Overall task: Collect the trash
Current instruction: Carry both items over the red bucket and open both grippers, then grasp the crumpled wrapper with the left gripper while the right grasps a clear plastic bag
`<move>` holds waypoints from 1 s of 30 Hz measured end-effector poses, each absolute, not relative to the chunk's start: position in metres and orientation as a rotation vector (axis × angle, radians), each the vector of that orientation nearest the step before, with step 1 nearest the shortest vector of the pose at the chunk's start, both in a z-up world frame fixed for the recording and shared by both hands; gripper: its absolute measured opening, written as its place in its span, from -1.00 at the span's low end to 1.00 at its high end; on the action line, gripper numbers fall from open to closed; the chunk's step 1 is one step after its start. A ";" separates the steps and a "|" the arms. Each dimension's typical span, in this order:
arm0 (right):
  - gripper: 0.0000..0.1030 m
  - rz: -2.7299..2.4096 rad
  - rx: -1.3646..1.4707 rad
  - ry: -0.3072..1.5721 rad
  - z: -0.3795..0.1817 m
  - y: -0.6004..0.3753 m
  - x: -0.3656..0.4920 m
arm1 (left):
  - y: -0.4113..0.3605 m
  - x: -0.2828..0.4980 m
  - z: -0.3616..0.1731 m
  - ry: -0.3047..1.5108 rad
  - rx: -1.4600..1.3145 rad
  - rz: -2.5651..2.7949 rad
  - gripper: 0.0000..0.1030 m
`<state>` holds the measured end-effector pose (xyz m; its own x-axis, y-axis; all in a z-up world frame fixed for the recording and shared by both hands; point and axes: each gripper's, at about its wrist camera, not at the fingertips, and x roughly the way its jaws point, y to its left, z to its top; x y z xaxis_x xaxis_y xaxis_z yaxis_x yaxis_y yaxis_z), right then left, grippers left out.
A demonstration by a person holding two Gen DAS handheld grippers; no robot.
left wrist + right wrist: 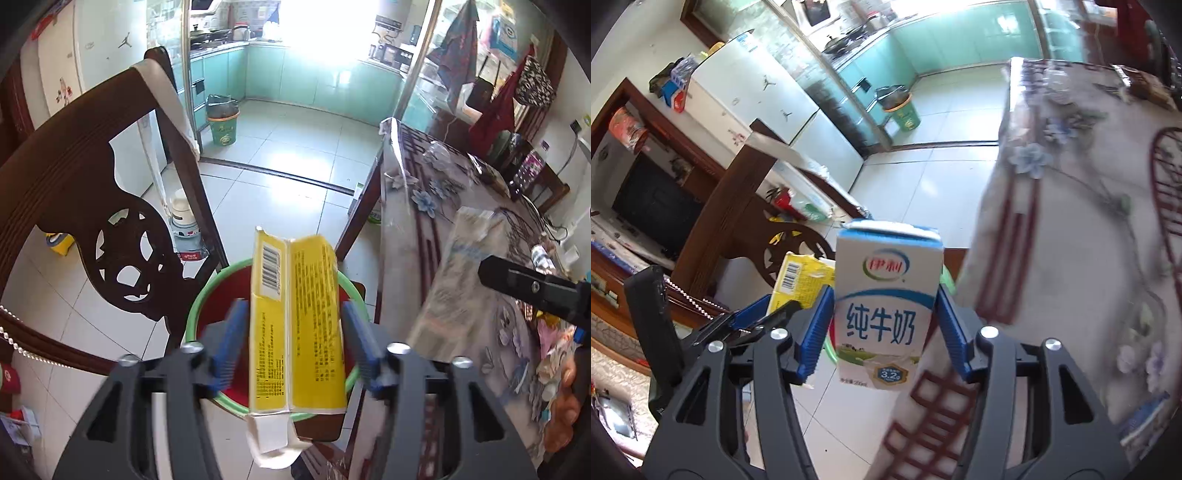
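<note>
Two pieces of trash are at the bin (207, 295) but not yet in it. The left gripper (291, 332) has its jaws spread, the yellow box (295, 325) loose between them above the bin. The right gripper (882, 332) pinches a milk carton (882, 306) nearby; more litter lies on the table (413, 236).

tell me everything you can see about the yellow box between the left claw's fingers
The yellow box is a flattened cardboard carton with black print, a barcode near its top end and a torn white flap at the bottom. It stands lengthwise above the green-rimmed bin, between the left claw; both blue fingers stand apart from it.
</note>
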<state>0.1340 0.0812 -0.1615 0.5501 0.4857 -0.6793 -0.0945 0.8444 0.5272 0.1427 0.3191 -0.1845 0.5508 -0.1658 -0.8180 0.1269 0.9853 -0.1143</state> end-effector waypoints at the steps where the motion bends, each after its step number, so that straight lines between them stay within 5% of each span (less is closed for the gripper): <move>1: 0.30 0.341 0.449 0.929 -0.160 0.085 0.137 | 0.320 0.144 -0.183 0.965 -0.047 -0.167 0.29; 11: 0.30 0.218 0.431 0.854 -0.131 0.039 0.091 | 0.291 0.131 -0.162 0.928 -0.033 -0.235 0.30; 30: 0.37 -0.318 0.493 0.944 -0.175 -0.244 -0.039 | 0.055 0.063 -0.147 0.964 0.038 -0.587 0.39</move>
<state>-0.0394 -0.2440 -0.1754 0.5533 -0.0469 -0.8317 0.4657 0.8452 0.2623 0.0631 0.0554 -0.1465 0.4279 -0.4532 -0.7820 0.4861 0.8448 -0.2236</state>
